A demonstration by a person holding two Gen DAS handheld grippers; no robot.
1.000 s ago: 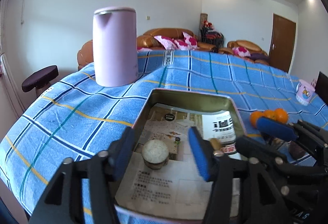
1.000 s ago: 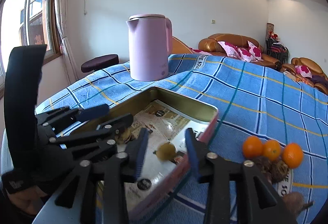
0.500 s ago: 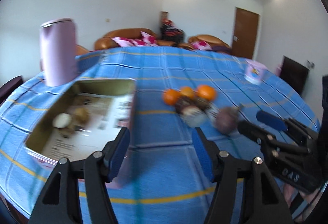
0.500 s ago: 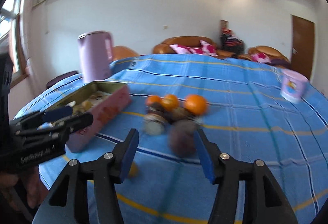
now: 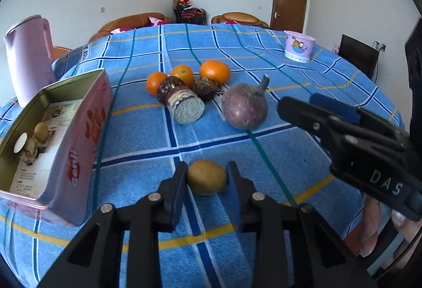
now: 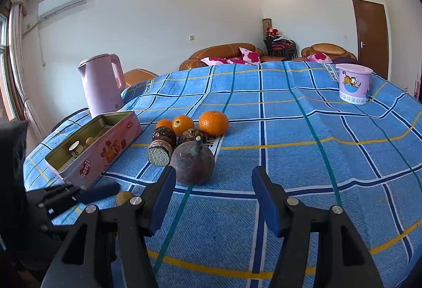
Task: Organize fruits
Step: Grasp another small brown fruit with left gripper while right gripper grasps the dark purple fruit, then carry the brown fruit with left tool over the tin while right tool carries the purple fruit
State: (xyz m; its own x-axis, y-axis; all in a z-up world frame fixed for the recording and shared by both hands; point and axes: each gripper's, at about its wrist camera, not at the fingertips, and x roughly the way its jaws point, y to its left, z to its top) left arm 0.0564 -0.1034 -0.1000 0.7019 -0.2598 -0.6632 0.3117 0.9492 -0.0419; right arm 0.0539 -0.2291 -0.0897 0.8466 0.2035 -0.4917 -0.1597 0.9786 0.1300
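Observation:
My left gripper (image 5: 207,177) is shut on a small yellow-brown fruit (image 5: 207,176) resting on the blue checked tablecloth; the fruit also shows in the right wrist view (image 6: 124,197). My right gripper (image 6: 212,195) is open and empty, just in front of a purple round fruit with a stem (image 6: 192,163) (image 5: 244,106). Behind it lie a cut dark fruit (image 5: 182,100), a dark wrinkled fruit (image 5: 204,87) and three oranges (image 5: 214,71). An open pink tin (image 5: 52,135) at the left holds a few small fruits (image 5: 41,131).
A pink kettle (image 5: 26,61) stands behind the tin at the far left. A lilac cartoon tub (image 5: 299,49) stands at the far right of the table. The table's near edge drops off close below both grippers. Sofas stand beyond the table.
Both grippers swung right, away from over the tin to the loose fruit. My left gripper closed on the small yellow-brown fruit. My right gripper stayed open and came up to the purple fruit.

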